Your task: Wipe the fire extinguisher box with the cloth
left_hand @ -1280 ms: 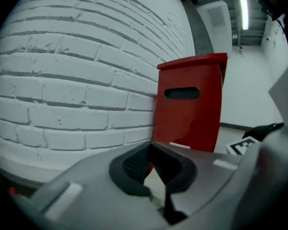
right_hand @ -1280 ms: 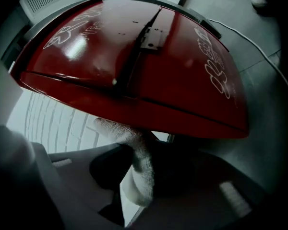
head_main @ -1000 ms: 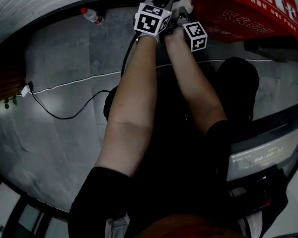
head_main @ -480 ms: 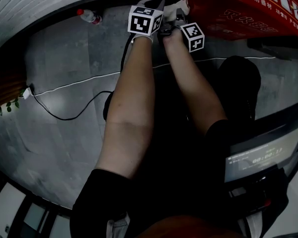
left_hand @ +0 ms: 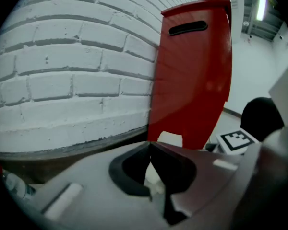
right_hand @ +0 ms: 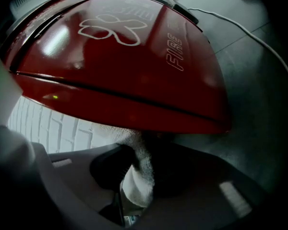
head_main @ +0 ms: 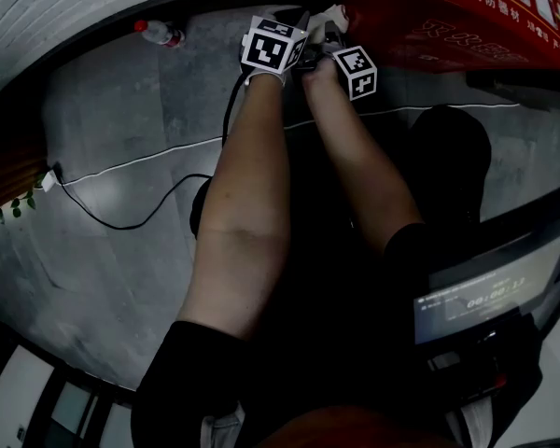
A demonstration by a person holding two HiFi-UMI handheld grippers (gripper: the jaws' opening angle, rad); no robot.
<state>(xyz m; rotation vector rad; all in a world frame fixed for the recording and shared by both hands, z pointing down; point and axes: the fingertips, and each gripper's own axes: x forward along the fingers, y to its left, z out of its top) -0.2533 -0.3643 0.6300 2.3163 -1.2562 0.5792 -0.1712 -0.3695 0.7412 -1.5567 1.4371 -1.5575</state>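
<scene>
Comparing the head view with the preceding second shows little net travel. The left tool [head_main: 299, 28] and right tool [head_main: 334, 37] remain side by side, almost touching. The white cloth [head_main: 334, 12] is bunched just ahead of their tips. The marker cube [head_main: 273, 47] on the left tool has tilted, so its top face now shows. The red fire extinguisher box [head_main: 448, 21] lies immediately right of and ahead of both tools, standing on the grey floor [head_main: 121, 110]. Judgement: the cloth is being repositioned at the box's near corner, and the stroke has not advanced across a panel.

Left gripper view: the jaws are pressed together at the tips. A sliver of white cloth [left_hand: 156, 181] is nipped between them, and more cloth shows just beyond the tips. The box [left_hand: 197, 71] rises directly ahead of this tool. It is upright and glossy, with a dark handle slot [left_hand: 187, 28] near its top. A white brick wall [left_hand: 72, 71] stands to the tool's left.

Right gripper view: the jaws pinch a thick fold of terry cloth [right_hand: 140, 169]. Its upper edge reaches the lower rim of the box [right_hand: 125, 66]. The red panel above this tool is shiny and carries a white emblem and lettering [right_hand: 176, 54]. No dirt can be distinguished on it.
</scene>
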